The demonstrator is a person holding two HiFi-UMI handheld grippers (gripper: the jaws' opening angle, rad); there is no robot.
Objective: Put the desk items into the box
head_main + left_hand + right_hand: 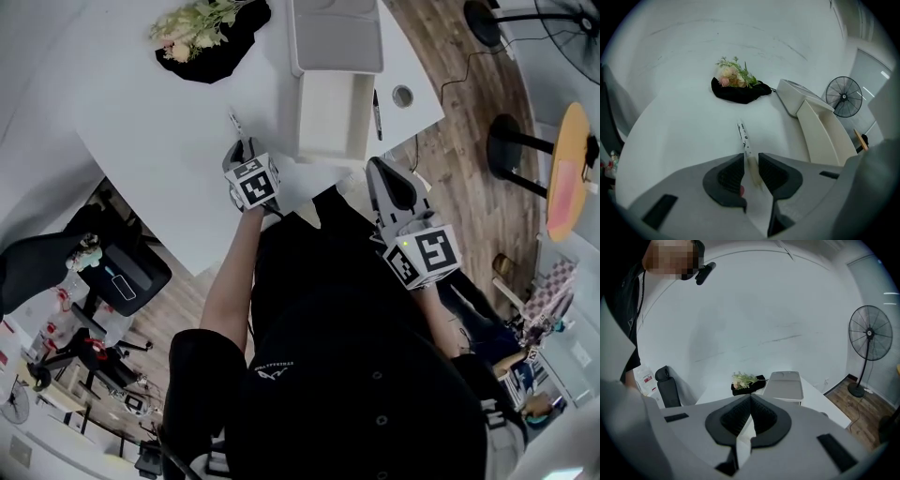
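A white pen (745,138) lies on the white desk (684,122), its near end between the jaws of my left gripper (751,158), which look shut on it. From the head view, that gripper (244,148) sits just left of the open white box (328,117), with the pen (234,123) sticking out beyond it. The box (820,133) looks empty inside. A black pen (377,114) rests on the desk right of the box. My right gripper (380,171) hovers off the desk edge, near my body. Its jaws (750,399) are shut with nothing between them.
The box's lid (336,33) lies behind the box. A bouquet in black wrap (202,28) sits at the far left of the desk. A round cable hole (403,96) is near the desk's right edge. A fan (869,341) and an office chair (112,272) stand on the floor.
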